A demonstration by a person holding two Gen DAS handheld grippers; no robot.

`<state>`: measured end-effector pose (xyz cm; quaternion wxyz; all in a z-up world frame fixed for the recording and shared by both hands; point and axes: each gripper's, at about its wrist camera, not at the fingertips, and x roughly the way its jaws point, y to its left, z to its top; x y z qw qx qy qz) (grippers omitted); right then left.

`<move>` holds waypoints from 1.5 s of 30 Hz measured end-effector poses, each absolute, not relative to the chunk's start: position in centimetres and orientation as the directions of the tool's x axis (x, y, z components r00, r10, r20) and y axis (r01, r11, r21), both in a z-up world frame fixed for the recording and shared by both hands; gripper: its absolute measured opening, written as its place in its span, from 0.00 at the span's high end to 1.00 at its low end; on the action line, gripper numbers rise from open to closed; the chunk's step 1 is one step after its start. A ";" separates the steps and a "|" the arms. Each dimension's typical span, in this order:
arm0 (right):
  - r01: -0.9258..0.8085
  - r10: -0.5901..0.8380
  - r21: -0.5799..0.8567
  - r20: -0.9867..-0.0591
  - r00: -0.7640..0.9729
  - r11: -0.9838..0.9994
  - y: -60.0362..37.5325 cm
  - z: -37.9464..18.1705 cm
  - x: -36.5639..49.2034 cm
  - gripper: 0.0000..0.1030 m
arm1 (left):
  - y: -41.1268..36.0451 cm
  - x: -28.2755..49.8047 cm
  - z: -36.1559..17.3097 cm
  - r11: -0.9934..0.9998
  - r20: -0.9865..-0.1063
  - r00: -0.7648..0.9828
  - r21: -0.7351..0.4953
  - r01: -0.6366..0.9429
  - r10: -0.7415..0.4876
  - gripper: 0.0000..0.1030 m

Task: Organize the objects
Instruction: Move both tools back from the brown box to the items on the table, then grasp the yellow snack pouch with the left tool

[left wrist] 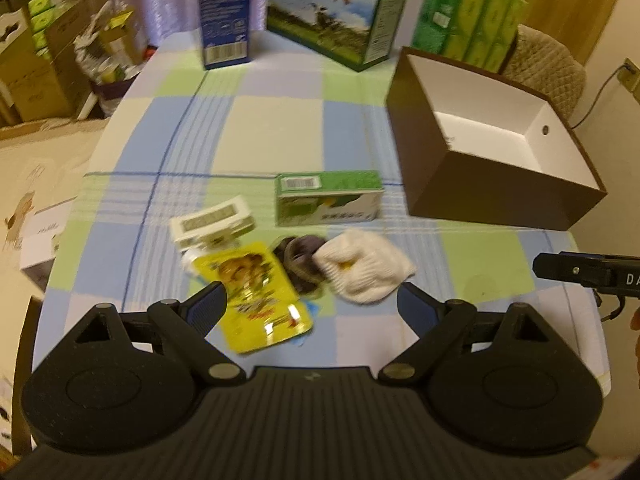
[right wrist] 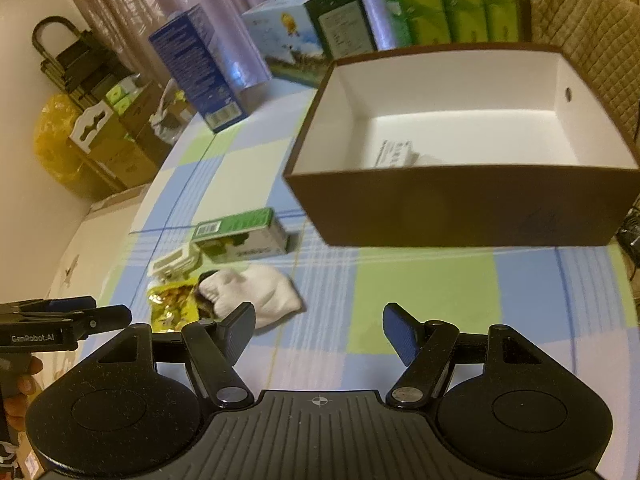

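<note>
Both grippers were wide open and empty — left gripper (left wrist: 312, 300) hovered over the yellow pouch (left wrist: 256, 296), box (right wrist: 460, 208) nearby; next move looked like closing on it

Checked tablecloth table (left wrist: 280, 120), brown box (left wrist: 472, 184), green carton (left wrist: 328, 198), white sock (left wrist: 366, 268), yellow pouch (left wrist: 256, 296)

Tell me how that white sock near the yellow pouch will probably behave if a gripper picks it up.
The white sock looks like soft knit lying crumpled, so it will probably sag and drape rather than hold shape. It seems light, so a pinch should lift it. It lies against the dark hair ties, so it may drag them along.
</note>
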<state>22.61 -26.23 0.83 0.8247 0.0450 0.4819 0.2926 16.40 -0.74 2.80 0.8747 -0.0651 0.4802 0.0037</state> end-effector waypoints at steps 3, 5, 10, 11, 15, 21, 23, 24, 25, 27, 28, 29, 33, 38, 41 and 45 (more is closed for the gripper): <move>-0.443 0.533 0.365 -0.769 0.352 0.819 -25.5 0.4 22.3 0.34 | 0.4 15.6 2.3 0.989 -0.845 0.532 -0.115 -0.091 -0.050 0.12; -0.445 0.535 0.367 -0.772 0.345 0.817 -24.9 0.1 22.2 0.34 | 1.0 15.2 1.9 0.988 -0.849 0.527 -0.113 -0.104 -0.042 0.12; -0.448 0.535 0.372 -0.781 0.323 0.813 -23.8 -0.7 22.0 0.34 | 2.6 14.5 0.6 0.983 -0.862 0.505 -0.116 -0.142 -0.028 0.13; -0.450 0.535 0.372 -0.783 0.318 0.812 -23.5 -0.8 22.1 0.34 | 2.9 14.4 0.5 0.982 -0.863 0.504 -0.117 -0.148 -0.027 0.13; -0.448 0.526 0.368 -0.792 0.308 0.815 -22.8 -1.5 22.3 0.34 | 3.8 14.2 -0.1 0.980 -0.864 0.503 -0.116 -0.162 -0.019 0.14; -0.440 0.521 0.367 -0.797 0.305 0.820 -22.5 -1.8 22.5 0.34 | 3.7 14.9 -1.1 0.981 -0.860 0.509 -0.122 -0.150 -0.030 0.16; -0.432 0.516 0.367 -0.801 0.304 0.824 -22.6 -1.9 22.5 0.34 | 3.4 15.4 -1.6 0.982 -0.857 0.513 -0.126 -0.140 -0.037 0.16; -0.427 0.513 0.367 -0.802 0.304 0.826 -22.7 -2.0 22.6 0.34 | 3.1 15.6 -1.9 0.982 -0.857 0.513 -0.127 -0.136 -0.040 0.16; -0.421 0.510 0.366 -0.805 0.305 0.830 -22.9 -2.1 22.7 0.34 | 2.9 15.9 -2.2 0.983 -0.857 0.514 -0.126 -0.133 -0.040 0.15; -0.408 0.502 0.365 -0.808 0.308 0.837 -23.2 -2.2 22.9 0.34 | 2.4 16.5 -3.0 0.986 -0.858 0.513 -0.107 -0.129 -0.026 0.15; -0.400 0.499 0.365 -0.810 0.309 0.841 -23.5 -2.3 23.0 0.34 | 2.1 16.9 -3.4 0.987 -0.863 0.505 -0.095 -0.129 -0.017 0.15; -0.394 0.496 0.365 -0.812 0.309 0.844 -23.7 -2.4 23.1 0.34 | 1.9 17.4 -3.8 0.988 -0.867 0.497 -0.086 -0.129 -0.011 0.15; -0.368 0.483 0.365 -0.819 0.309 0.855 -24.4 -2.9 23.7 0.34 | 1.6 19.3 -5.4 0.987 -0.885 0.465 -0.049 -0.150 0.026 0.15; -0.345 0.474 0.367 -0.824 0.309 0.864 -25.3 -3.2 24.6 0.34 | 1.9 21.2 -6.7 0.983 -0.900 0.430 -0.019 -0.183 0.062 0.15; -0.332 0.470 0.370 -0.827 0.307 0.868 -25.7 -3.4 25.3 0.34 | 1.9 22.1 -7.4 0.980 -0.908 0.409 0.003 -0.200 0.086 0.15; -0.325 0.467 0.371 -0.832 0.300 0.870 -26.0 -3.8 26.2 0.34 | 1.8 22.9 -8.0 0.976 -0.918 0.385 0.016 -0.219 0.101 0.15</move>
